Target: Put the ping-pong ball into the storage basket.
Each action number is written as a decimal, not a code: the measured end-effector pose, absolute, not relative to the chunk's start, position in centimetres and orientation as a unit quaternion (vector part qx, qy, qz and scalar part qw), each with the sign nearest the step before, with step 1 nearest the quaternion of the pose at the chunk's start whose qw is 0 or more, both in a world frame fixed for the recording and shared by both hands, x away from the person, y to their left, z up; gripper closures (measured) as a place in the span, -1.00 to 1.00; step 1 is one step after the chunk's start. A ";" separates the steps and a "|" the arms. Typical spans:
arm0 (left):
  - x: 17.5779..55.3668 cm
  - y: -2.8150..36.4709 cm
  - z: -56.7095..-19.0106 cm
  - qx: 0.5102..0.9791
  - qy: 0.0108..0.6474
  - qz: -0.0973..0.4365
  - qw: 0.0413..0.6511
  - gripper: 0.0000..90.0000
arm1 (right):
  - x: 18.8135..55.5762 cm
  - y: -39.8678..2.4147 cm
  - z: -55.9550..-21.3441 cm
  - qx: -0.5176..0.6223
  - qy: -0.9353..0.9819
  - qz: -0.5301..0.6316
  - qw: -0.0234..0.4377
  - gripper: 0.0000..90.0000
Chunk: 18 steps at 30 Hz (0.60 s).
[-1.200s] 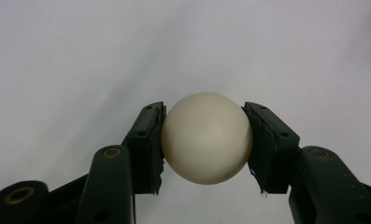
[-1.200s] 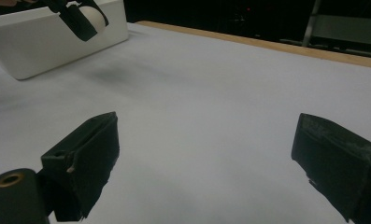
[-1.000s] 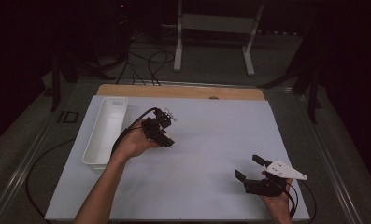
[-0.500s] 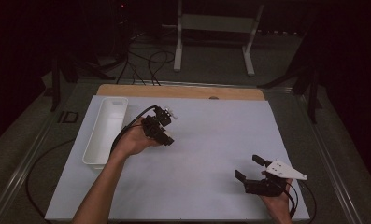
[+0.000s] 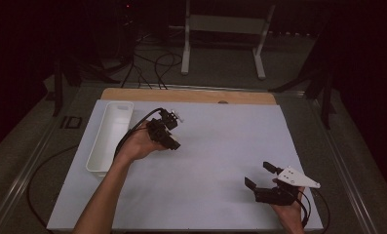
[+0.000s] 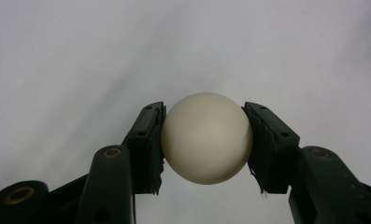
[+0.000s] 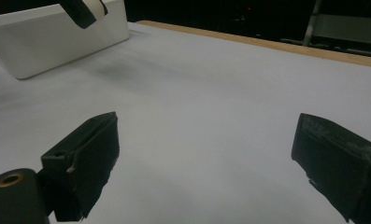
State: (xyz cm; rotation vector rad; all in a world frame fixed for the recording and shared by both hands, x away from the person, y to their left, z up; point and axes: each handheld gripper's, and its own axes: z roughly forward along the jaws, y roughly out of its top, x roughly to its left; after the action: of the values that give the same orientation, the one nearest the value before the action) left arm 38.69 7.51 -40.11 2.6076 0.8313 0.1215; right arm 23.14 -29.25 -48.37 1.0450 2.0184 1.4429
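**Left gripper clamped on ball, right gripper open and empty**

The black two-jaw left gripper (image 6: 204, 142) was closed on a smooth cream-white round ball (image 6: 206, 137); both pads (image 6: 151, 140) pressed its sides at 3 and 9 o'clock, with only pale table surface behind it. In the high view the left gripper (image 5: 167, 135) sat at about 10 o'clock from table centre, held in the left hand (image 5: 138, 145), just beside the white rectangular plastic tray (image 5: 108, 141), which lay at 9 o'clock of it along the table's left edge. The ball could not be made out in that view.

The black two-jaw right gripper (image 7: 206, 163) had its jaws spread wide, nothing between them, over the white flat table top (image 7: 211, 93). In the high view the right gripper (image 5: 260, 176) was at 5 o'clock from centre, near the front right corner, well apart from the left gripper. The tray (image 7: 57, 37) showed at 11 o'clock in the right gripper view.
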 end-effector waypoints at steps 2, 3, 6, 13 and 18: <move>38.7 7.5 -40.0 0.933 0.297 0.044 0.200 0.14 | 23.1 -29.3 -48.4 0.379 0.731 0.522 0.223 -0.84; 38.8 7.6 -39.9 0.933 0.296 0.044 0.200 0.14 | 23.1 -29.3 -48.4 0.379 0.731 0.522 0.223 -0.84; 38.8 7.7 -39.8 0.932 0.298 0.046 0.202 0.14 | 23.1 -29.2 -48.4 0.378 0.731 0.523 0.223 -0.84; 38.9 7.7 -39.5 0.931 0.299 0.049 0.203 0.14 | 23.1 -29.2 -48.4 0.378 0.731 0.523 0.223 -0.84; 39.0 7.8 -39.3 0.931 0.298 0.051 0.203 0.14 | 23.2 -29.3 -48.4 0.378 0.731 0.523 0.223 -0.84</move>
State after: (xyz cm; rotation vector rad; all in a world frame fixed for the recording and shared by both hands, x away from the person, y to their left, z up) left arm 39.01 7.82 -39.28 2.5995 0.8326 0.1428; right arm 23.15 -29.25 -48.39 1.0454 2.0180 1.4443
